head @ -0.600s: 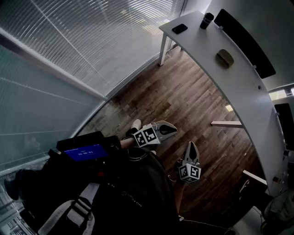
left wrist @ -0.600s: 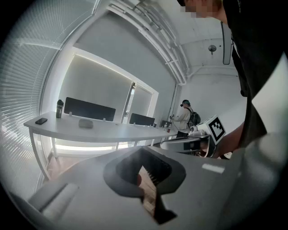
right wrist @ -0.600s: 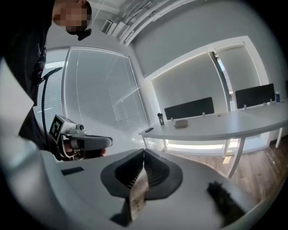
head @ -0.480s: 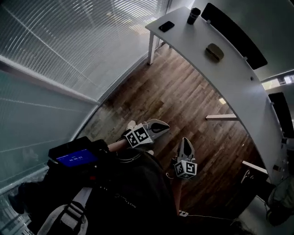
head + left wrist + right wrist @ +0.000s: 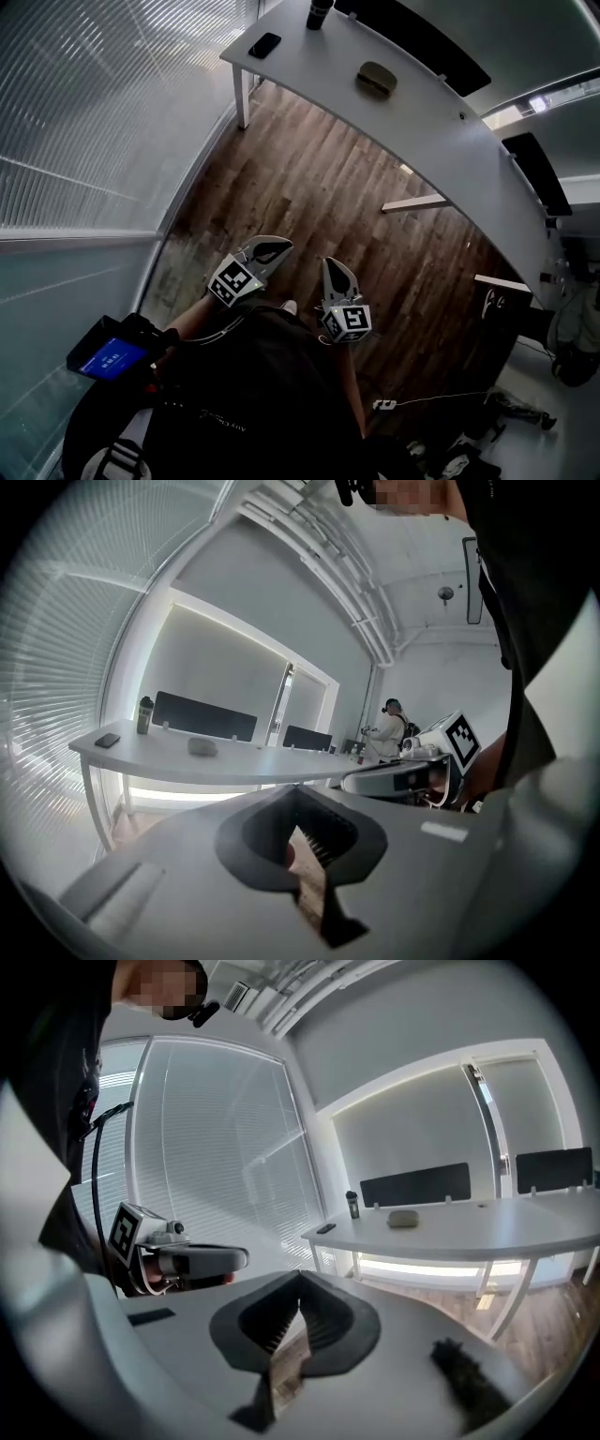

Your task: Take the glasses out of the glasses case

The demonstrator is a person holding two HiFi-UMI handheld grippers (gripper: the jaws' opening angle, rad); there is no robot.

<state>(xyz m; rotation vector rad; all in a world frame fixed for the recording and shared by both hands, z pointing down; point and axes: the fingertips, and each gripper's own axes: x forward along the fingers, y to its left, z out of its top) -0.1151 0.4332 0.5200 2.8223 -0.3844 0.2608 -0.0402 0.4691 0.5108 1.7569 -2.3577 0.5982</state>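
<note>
Approach step: left gripper [image 5: 266,250] and right gripper [image 5: 336,276] closed, empty, far from glasses case [image 5: 377,78] on desk [image 5: 450,141]; next, probably walk up.

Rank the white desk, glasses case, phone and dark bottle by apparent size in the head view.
1. white desk
2. glasses case
3. phone
Unranked: dark bottle, which is cut off by the picture's top edge.

Well ahead of the jaws stands a white table [image 5: 309,70] — on it a glasses case [image 5: 376,78], a phone [image 5: 264,44], a dark bottle [image 5: 319,13].
</note>
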